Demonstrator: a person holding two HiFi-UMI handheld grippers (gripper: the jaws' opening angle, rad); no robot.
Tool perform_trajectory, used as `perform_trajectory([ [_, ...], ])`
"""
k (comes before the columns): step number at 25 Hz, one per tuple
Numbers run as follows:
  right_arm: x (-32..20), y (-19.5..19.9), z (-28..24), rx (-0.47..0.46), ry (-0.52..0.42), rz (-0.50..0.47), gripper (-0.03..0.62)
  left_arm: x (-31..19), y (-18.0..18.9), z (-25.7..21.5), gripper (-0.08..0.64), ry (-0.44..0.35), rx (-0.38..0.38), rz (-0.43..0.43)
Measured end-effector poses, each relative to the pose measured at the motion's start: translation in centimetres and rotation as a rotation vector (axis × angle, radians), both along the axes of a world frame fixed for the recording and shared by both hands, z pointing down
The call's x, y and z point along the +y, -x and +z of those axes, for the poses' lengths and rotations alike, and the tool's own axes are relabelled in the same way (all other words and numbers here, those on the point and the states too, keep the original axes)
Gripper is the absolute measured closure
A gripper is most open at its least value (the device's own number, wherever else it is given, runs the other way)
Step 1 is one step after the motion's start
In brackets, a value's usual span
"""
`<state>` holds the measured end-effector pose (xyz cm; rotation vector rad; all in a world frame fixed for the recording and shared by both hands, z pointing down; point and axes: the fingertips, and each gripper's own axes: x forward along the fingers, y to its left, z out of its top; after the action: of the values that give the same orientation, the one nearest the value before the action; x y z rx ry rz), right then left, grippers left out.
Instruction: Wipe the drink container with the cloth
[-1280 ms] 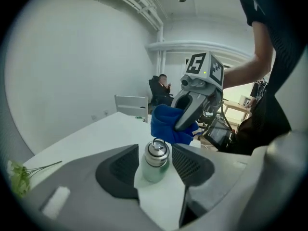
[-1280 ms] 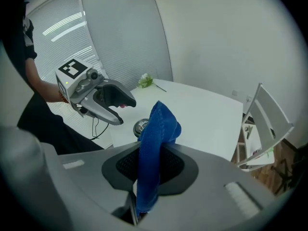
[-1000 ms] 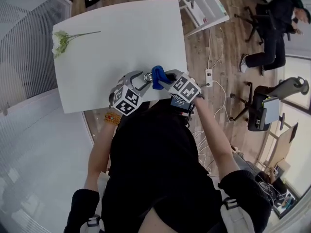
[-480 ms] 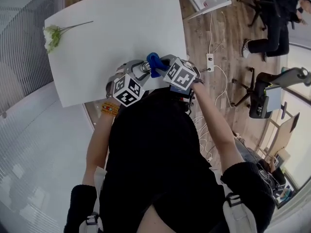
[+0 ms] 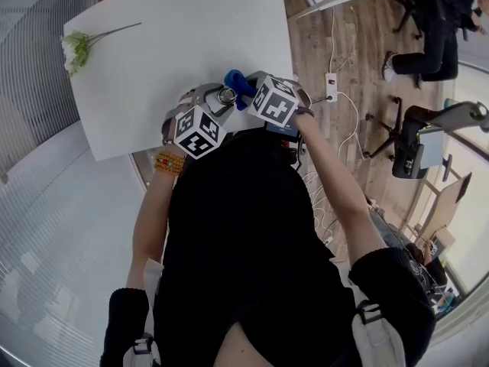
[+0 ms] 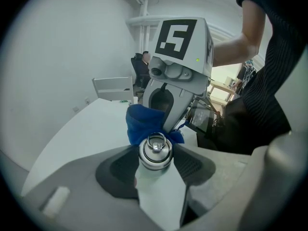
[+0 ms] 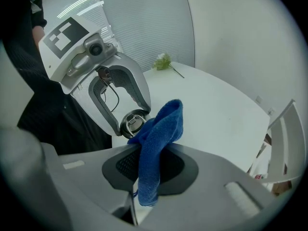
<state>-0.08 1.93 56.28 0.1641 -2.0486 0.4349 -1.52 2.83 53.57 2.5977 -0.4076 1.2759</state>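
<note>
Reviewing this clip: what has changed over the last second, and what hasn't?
The left gripper and right gripper shifted slightly forward over the table, with the cloth kept at the drink container cap. No grasp changed: left jaws stay shut on the container, right jaws on the cloth. The flower lies where it was.

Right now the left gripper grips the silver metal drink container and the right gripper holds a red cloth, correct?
No: the fuzzy cloth in the right gripper is blue, not red; the right gripper view shows it. The rest holds.
</note>
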Motion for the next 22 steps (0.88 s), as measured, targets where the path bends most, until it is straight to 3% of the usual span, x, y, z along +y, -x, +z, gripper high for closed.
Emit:
perform_trajectory([
  [14,-0.8,0.1,1.3,-0.009,0.054,0.054,0.52,0.0,0.1,0.1,0.327,0.004,-0.012,-0.022],
  [22,-1.4,-0.3,3.2,-0.011,0.091,0.131,0.531,-0.2,0.2,0.5,0.325,0.003,-0.022,-0.037],
])
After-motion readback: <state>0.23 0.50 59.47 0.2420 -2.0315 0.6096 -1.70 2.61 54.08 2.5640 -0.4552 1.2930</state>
